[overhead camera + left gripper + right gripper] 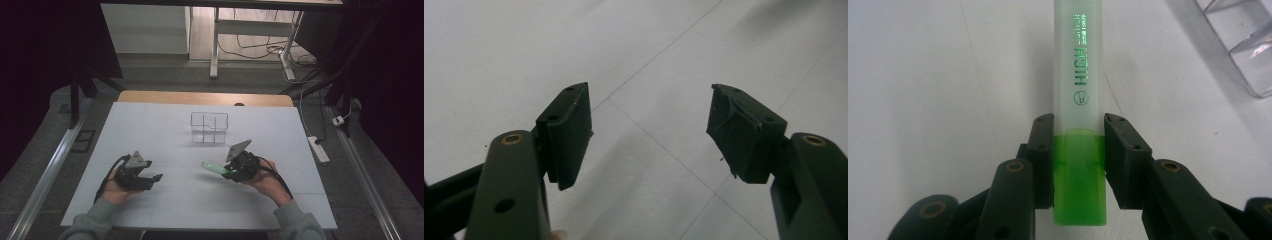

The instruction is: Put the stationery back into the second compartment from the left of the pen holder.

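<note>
Item 1: highlighter [1079, 100], green with a frosted barrel, lower centre-right of the high view. Clamped across the join of cap and barrel by the right tongs [1079, 160], jaws closed snug on both sides. The long end points up and left in the high view, probably for carrying to the holder.

Item 2: clear divided holder [209, 128], centre of the white counter [150, 125], standing well apart from the highlighter, compartments apparently bare; likely destination.

Item 3: left tongs [649, 135], lower left of the high view, jaws spread wide over bare counter, gripping nothing; seemingly parked clear of the work.
</note>
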Available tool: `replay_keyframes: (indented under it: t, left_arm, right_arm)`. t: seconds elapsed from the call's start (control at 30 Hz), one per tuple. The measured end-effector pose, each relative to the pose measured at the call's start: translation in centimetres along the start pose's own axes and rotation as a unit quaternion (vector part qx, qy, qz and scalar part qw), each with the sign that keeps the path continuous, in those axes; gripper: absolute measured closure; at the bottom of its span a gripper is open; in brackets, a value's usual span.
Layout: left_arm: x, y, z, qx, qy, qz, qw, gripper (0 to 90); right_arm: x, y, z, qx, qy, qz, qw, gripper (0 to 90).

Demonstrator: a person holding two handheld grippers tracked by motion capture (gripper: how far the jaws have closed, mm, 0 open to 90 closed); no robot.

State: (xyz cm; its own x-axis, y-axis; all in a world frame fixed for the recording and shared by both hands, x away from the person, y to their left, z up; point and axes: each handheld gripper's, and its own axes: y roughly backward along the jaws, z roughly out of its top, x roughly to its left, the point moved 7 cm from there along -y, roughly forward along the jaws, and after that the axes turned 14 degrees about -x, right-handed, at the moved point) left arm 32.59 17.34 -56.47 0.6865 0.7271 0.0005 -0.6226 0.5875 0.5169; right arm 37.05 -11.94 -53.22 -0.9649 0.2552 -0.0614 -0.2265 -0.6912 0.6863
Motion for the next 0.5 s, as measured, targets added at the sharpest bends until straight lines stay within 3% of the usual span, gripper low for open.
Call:
replay_keyframes:
  t: [0.5]
  left_arm:
    - [-1.1, -0.2, 0.9, -0.010, -0.014, -0.014, 0.9998, 28.7]
  right_arm:
    - [1.2, 0.2, 1.3, -0.026, 0.005, 0.019, 0.9995, 66.2]
